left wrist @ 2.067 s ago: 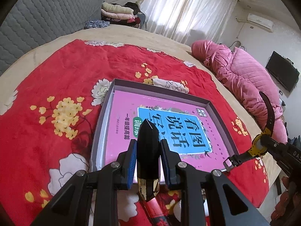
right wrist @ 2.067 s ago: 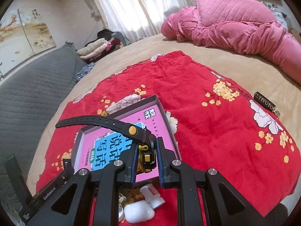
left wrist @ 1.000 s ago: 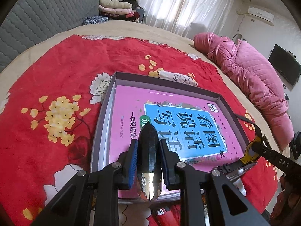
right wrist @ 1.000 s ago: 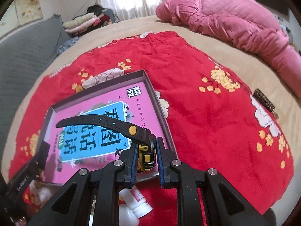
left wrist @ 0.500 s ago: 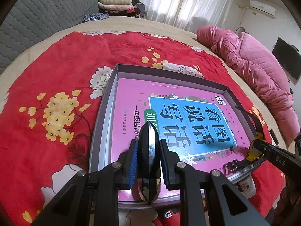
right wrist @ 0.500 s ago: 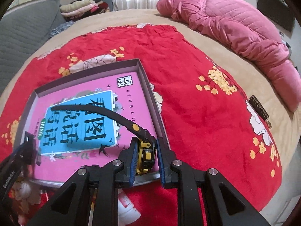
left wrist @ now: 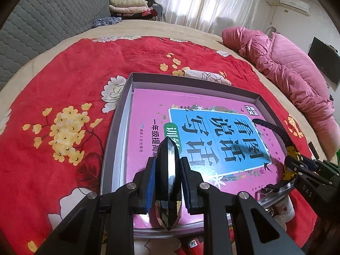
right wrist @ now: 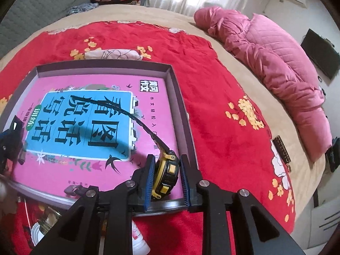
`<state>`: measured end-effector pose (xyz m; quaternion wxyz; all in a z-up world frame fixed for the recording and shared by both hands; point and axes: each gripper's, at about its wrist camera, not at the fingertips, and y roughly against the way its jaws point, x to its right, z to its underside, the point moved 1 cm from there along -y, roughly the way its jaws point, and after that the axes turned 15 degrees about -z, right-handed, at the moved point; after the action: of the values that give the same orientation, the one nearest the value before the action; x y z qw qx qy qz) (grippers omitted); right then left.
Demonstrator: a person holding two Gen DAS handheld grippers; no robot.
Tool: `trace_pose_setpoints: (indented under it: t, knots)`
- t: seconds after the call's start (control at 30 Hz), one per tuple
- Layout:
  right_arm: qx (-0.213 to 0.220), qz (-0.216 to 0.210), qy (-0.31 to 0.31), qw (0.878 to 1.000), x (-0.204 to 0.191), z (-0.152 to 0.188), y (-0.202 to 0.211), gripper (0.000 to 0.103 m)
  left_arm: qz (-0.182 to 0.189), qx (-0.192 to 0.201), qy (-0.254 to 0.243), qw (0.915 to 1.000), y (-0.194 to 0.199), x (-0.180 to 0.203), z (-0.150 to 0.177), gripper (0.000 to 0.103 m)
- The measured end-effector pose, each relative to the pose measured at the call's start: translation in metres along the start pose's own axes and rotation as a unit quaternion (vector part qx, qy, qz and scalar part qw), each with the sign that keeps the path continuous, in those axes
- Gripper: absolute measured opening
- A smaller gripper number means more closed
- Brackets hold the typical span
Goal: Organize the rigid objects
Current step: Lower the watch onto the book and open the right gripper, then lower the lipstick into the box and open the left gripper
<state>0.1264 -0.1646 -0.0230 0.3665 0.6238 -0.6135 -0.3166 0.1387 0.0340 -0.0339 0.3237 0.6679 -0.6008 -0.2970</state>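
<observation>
Now right gripper [right wrist: 166, 175] opening, watch [right wrist: 166, 173] between pads.

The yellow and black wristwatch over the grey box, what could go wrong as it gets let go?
The yellow and black wristwatch sits by the shallow grey box's near rim as the right claw opens; it may tip out. Its strap could slide on the glossy pink book. The left claw, gripping a faceted black piece, could collide.

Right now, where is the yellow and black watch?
In the right wrist view the watch sits between the opening jaws of the right gripper, over the near right corner of the grey box, its strap lying across the pink book.
</observation>
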Motion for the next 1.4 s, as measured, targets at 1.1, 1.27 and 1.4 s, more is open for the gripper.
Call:
trace_pose_setpoints:
  t: [1.1,1.27,1.4]
  knots:
    - [0.057,-0.051,0.008,0.997,-0.001,0.012,0.040,0.048,-0.034,-0.001,-0.041,0.9986,-0.005,0.005,0.002,0.023]
    - [0.051,-0.059,-0.010,0.997,0.004,0.015,0.037,0.048,-0.035,-0.004,-0.045,0.9984,-0.005,0.006,0.003,0.023]
    - [0.049,-0.061,-0.018,0.997,0.006,0.017,0.036,0.048,-0.032,-0.007,-0.044,0.9985,-0.005,0.006,0.002,0.023]
